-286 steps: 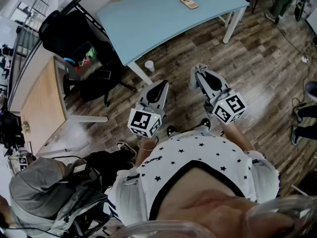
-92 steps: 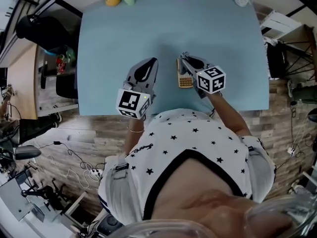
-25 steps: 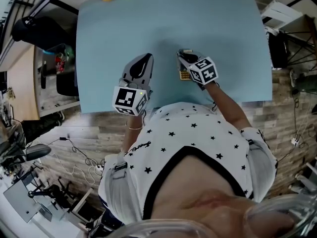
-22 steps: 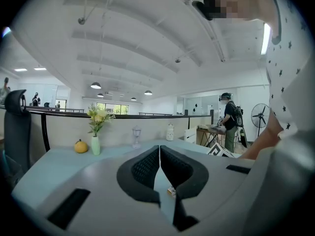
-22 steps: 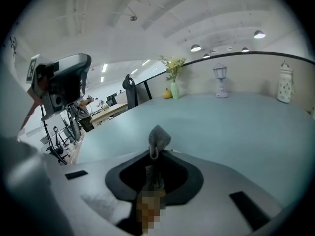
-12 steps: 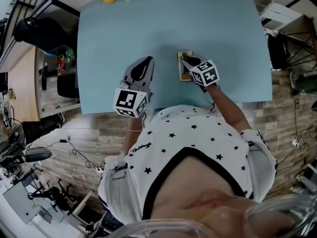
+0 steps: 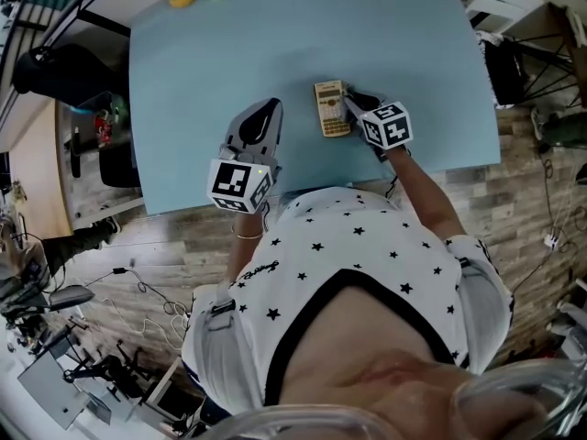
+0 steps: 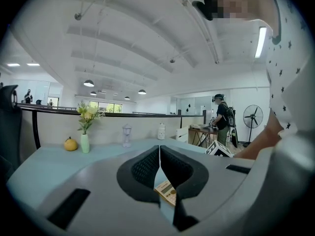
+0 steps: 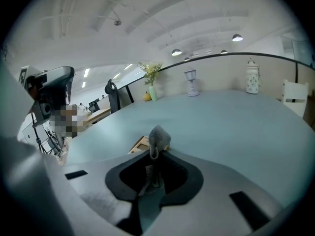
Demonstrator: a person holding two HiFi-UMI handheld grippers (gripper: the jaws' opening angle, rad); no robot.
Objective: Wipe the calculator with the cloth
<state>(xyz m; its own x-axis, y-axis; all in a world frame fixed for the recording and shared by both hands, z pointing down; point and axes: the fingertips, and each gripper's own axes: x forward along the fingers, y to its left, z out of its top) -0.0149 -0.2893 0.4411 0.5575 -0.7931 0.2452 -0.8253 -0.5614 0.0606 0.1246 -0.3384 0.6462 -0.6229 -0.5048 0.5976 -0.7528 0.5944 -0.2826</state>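
Blue table [image 7: 229, 44]: calculator [image 7: 330, 108], cloth [image 9: 158, 136] in right claw [image 9: 153, 155]

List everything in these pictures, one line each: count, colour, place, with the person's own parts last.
table: one, light blue, under both grippers
calculator: one, tan, on the table beside the right gripper
cloth: one, grey, pinched in the right gripper
vase: one, pale green, holding flowers, far table edge
round fruit-like thing: one, yellow, beside the vase
fan: one, dark, in the room beyond the table
left gripper: one, grey, shut and empty, above the table
right gripper: one, grey, shut on the cloth
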